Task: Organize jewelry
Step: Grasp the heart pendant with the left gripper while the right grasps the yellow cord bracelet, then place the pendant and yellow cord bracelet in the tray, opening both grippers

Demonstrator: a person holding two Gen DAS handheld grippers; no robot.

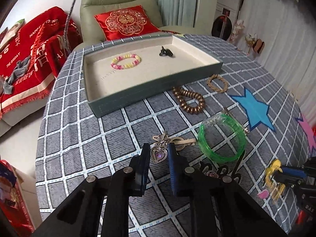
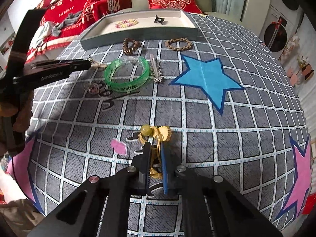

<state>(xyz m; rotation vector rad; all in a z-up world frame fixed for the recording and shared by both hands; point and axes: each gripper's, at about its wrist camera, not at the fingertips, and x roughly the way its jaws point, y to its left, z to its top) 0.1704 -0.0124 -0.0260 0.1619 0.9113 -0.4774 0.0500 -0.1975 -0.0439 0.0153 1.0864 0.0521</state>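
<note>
Left wrist view, left claw (image 1: 159,151) pinching heart pendant (image 1: 158,154), right claw (image 2: 155,148) pinching yellow hairpiece (image 2: 156,136)

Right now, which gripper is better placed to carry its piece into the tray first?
Left. The left gripper has the heart pendant between its fingers, nearer the tray. The right gripper grips the yellow hair tie farther away.

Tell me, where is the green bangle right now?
The green bangle lies on the checked tablecloth, outside the tray. In the left wrist view it is right of the heart pendant, beside the blue star.
</note>
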